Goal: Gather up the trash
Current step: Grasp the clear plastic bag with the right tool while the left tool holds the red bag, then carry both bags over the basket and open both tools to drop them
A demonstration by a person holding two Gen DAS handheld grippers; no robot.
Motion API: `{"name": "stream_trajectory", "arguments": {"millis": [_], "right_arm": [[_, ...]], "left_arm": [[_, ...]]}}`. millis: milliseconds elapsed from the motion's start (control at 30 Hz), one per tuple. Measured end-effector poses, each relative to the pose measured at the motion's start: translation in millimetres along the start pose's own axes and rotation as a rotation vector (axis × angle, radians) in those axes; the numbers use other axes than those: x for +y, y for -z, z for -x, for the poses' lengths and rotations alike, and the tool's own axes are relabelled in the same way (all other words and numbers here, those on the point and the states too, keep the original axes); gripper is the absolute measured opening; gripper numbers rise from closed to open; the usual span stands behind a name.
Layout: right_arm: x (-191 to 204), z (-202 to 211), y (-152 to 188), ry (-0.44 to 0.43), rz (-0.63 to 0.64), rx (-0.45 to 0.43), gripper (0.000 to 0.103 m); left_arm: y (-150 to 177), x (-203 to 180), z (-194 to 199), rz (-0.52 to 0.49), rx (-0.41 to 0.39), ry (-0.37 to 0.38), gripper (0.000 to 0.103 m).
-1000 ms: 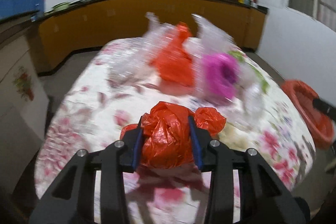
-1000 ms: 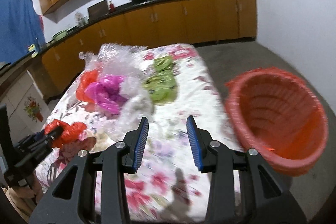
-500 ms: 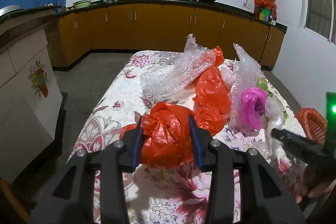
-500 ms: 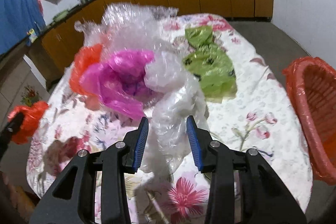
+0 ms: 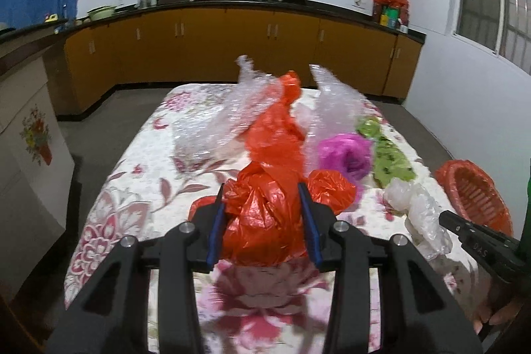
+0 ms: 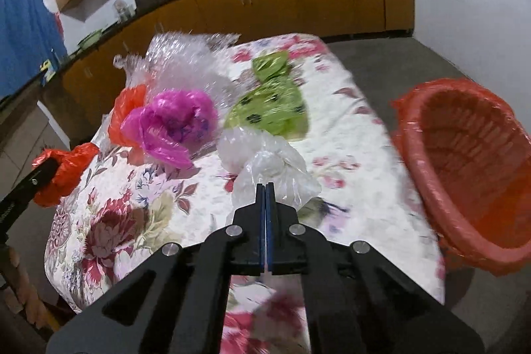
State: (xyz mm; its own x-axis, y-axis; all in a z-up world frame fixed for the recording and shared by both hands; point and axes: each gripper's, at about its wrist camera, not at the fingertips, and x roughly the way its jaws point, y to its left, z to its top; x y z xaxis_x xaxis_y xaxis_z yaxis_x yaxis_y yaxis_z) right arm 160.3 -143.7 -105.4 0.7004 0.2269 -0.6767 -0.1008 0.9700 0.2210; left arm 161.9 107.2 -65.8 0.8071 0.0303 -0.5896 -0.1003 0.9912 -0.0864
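Trash is lying scattered over a table (image 6: 361,135) covered in a floral cloth. A crumpled red plastic bag (image 5: 265,218) is sitting between the blue pads of the left gripper (image 5: 264,228), whose jaws are standing partly apart and pressing on the bag's sides, holding it above the table's near edge. A clear plastic bag (image 6: 265,165) is resting on the cloth towards the table's near right part, and the right gripper (image 6: 266,198) is pinching its near end, the jaws pressed fully together with only thin film between them. Just behind the clear bag, a magenta bag (image 6: 172,125) is lying beside a green printed bag (image 6: 272,108), which is spreading towards the right edge. Another red bag (image 5: 275,135) is standing near the middle of the table, touching crumpled bubble wrap (image 5: 225,121) that is rising towards the far edge. A red basket (image 6: 471,168) lined with red plastic is sitting off the table's right edge, close to it, its mouth tilting towards the table. Wooden cabinets (image 5: 232,45) are running along the far wall.
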Motion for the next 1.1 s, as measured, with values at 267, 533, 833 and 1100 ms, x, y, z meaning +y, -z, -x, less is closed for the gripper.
{"name": "stream_trajectory", "arguments": {"millis": [267, 533, 833, 1100], "right_arm": [[-14, -7, 5, -0.03, -0.036, 0.042, 0.01], [-4, -28, -3, 0.017, -0.015, 0.029, 0.054], [-2, -27, 6, 0.059, 0.086, 0.035, 0.023], [-37, 40, -2, 0.072, 0.038, -0.094, 0.022]], "left_arm": [[0, -22, 2, -0.03, 0.001, 0.028, 0.04], [-4, -18, 1, -0.036, 0.001, 0.014, 0.041], [-2, -26, -3, -0.042, 0.02, 0.037, 0.041], [-2, -55, -2, -0.073, 0.017, 0.1, 0.041]]}}
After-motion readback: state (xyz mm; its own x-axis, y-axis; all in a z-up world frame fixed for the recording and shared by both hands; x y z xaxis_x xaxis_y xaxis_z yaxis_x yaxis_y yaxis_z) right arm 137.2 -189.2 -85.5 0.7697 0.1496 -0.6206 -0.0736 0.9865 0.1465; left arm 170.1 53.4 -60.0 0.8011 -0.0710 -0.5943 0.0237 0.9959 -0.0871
